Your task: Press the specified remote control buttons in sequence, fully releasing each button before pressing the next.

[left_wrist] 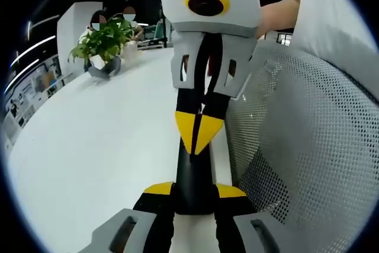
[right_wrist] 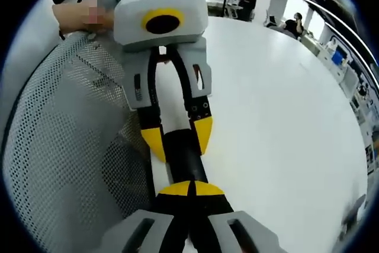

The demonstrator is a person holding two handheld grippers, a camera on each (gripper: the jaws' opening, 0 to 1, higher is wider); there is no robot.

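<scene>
closest in the left gripper view, the left gripper (left_wrist: 194, 191) has its yellow-tipped fingers clamped on either side of the near end of a slim black remote (left_wrist: 192, 176). the remote runs away from them along the near edge of the white bench (left_wrist: 89, 158). further along the remote, the right gripper (left_wrist: 199, 134) comes down from above with its fingers closed tip to tip. the tips sit on the remote's top face, but whether a button is pushed in cannot be told.

from the right gripper view the same grip shows from the other end. the right gripper (right_wrist: 189, 189) has its two yellow tips pressed together over the remote (right_wrist: 185, 161), and the left gripper (right_wrist: 177, 137) beyond has one finger on each side of it.

one container is in sight — a grey pot (left_wrist: 105, 68) at the far left of the bench, holding a leafy green plant (left_wrist: 103, 42), well apart from the remote.

a white mesh chair back (left_wrist: 308, 146) stands just beside the bench edge to the right of the remote, and it appears on the left in the right gripper view (right_wrist: 59, 146). the bench surface (right_wrist: 278, 117) stretches away bare, with people seated at its far end.
</scene>
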